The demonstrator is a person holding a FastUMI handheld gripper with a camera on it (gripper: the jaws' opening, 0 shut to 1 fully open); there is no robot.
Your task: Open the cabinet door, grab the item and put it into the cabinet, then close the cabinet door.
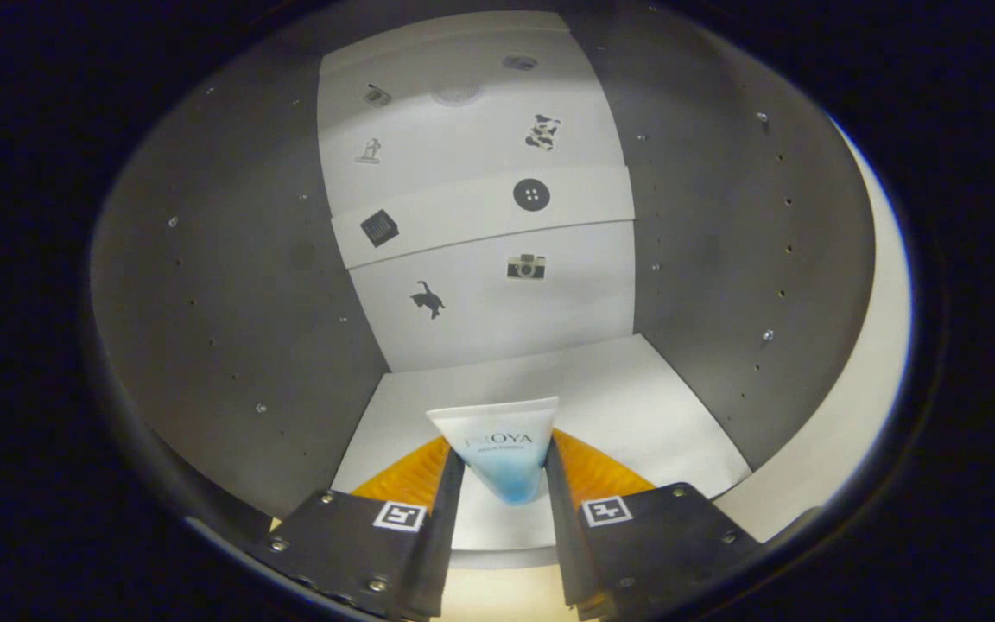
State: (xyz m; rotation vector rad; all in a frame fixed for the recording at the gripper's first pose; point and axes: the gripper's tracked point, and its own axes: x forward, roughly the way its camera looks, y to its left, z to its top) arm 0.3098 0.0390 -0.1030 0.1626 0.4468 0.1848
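My gripper [503,462] is shut on a white tube [499,445] that fades to blue at its lower end; both fingers press its sides and its flat crimped end points forward. The tube hangs just inside the open cabinet, above the white cabinet floor [636,406]. Grey side walls [238,345] stand to the left and right of the fingers. The white back wall [480,320] lies beyond the tube, with a shelf [480,212] across it higher up. The cabinet door is hidden from me.
Small picture stickers dot the back wall: a cat [428,300], a camera [526,266], a button [531,194] and others above. Rows of peg holes and screws run down both side walls. A pale front edge of the cabinet [877,363] curves at the right.
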